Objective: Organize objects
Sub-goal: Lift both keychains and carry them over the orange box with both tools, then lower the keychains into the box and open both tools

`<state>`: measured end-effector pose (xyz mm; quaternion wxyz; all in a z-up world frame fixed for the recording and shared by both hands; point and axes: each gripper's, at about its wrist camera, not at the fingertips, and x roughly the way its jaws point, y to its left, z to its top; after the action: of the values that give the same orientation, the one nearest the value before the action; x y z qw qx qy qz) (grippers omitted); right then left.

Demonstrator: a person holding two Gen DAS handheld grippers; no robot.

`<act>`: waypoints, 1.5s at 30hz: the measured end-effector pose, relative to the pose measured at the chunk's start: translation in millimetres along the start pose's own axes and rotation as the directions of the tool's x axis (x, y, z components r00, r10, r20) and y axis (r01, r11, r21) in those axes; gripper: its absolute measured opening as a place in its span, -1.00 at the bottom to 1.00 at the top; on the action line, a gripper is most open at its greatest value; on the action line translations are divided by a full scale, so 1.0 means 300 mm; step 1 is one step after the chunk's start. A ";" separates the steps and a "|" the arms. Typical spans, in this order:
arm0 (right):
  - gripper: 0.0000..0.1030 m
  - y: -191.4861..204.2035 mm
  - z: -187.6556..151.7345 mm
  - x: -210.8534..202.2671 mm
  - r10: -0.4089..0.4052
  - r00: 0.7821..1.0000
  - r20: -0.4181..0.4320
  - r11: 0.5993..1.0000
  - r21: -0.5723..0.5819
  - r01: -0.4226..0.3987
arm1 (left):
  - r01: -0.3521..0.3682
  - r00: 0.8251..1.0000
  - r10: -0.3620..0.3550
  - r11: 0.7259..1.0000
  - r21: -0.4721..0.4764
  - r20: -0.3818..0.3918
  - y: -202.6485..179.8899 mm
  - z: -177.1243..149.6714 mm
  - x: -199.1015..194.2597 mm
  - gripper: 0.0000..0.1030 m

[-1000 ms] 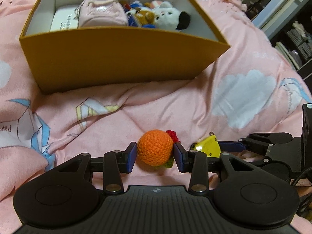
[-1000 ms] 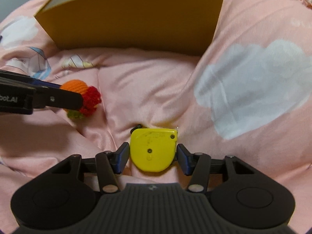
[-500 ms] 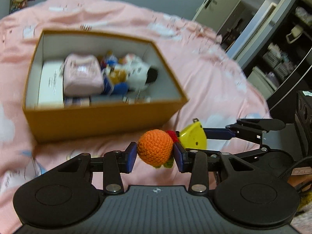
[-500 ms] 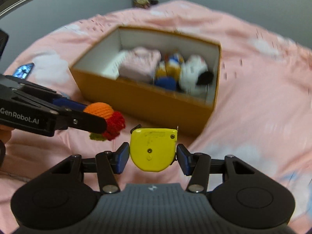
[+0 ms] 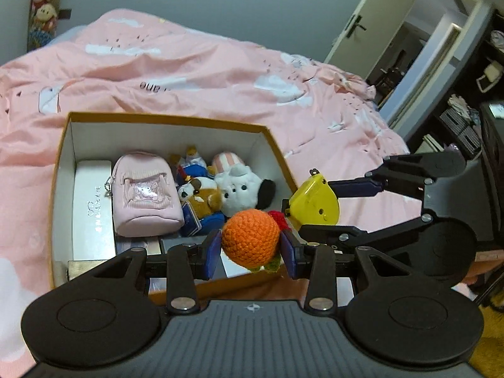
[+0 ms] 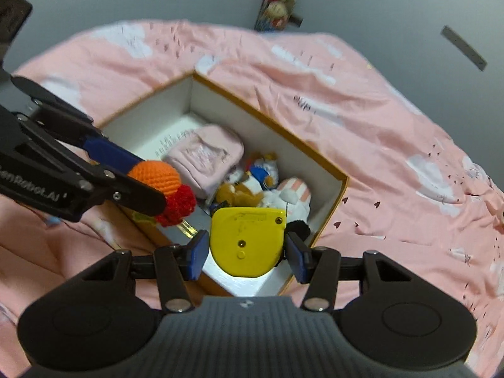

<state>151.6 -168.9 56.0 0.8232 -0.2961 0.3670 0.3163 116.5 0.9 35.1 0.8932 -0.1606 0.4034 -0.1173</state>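
Observation:
My left gripper (image 5: 250, 250) is shut on an orange crocheted ball (image 5: 250, 241) with a red tuft and holds it above the near edge of the open tan box (image 5: 60, 157). It also shows in the right wrist view (image 6: 156, 176). My right gripper (image 6: 247, 252) is shut on a yellow tape measure (image 6: 247, 239) and holds it over the box's near right corner (image 6: 334, 208). The tape measure also shows in the left wrist view (image 5: 315, 203). The box holds a pink pouch (image 5: 145, 195), plush toys (image 5: 239, 189) and a white case (image 5: 93, 208).
The box sits on a bed with a pink cloud-print duvet (image 5: 204, 78). A door (image 5: 371, 22) and dark shelves (image 5: 466, 110) stand to the right. Plush toys hang on the grey wall (image 5: 44, 9).
Both grippers have risen from the duvet with their objects and moved forward over the box. The view now looks down into the box.

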 end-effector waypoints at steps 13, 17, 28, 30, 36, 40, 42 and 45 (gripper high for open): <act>0.06 -0.006 0.063 0.298 0.082 0.943 -0.322 0.973 -0.180 -0.146 | 0.006 0.992 -0.016 0.997 -0.079 -0.125 0.089 -0.014 0.174 -0.11; 0.06 -0.005 0.056 0.362 0.097 0.914 -0.395 0.965 -0.187 -0.183 | 0.009 0.989 -0.024 0.995 -0.100 -0.148 0.106 -0.010 0.210 -0.11; 0.07 -0.050 0.050 0.425 0.121 0.877 -0.466 0.970 -0.133 -0.205 | 0.018 0.979 -0.043 0.992 -0.124 -0.198 0.119 -0.010 0.285 -0.11; 0.07 -0.047 0.049 0.420 0.119 0.876 -0.467 0.969 -0.137 -0.205 | 0.020 0.978 -0.045 0.992 -0.123 -0.204 0.115 -0.010 0.293 -0.11; 0.05 -0.039 0.044 0.406 0.098 0.875 -0.473 0.968 -0.160 -0.195 | 0.017 0.976 -0.044 0.992 -0.128 -0.212 0.109 -0.004 0.313 -0.11; 0.05 -0.025 0.042 0.389 0.088 0.878 -0.470 0.966 -0.176 -0.190 | 0.020 0.975 -0.048 0.991 -0.131 -0.215 0.098 0.002 0.323 -0.11; 0.05 -0.022 0.043 0.370 0.078 0.886 -0.457 0.967 -0.180 -0.178 | 0.015 0.975 -0.044 0.991 -0.130 -0.219 0.092 0.006 0.333 -0.11; 0.06 -0.020 0.048 0.334 0.071 0.899 -0.432 0.970 -0.180 -0.164 | 0.008 0.974 -0.037 0.991 -0.131 -0.225 0.082 0.011 0.345 -0.11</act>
<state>215.2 -132.1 -13.8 0.6671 -0.4208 0.5178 0.3313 187.9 -10.9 -42.9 0.8275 -0.2081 0.5078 -0.1187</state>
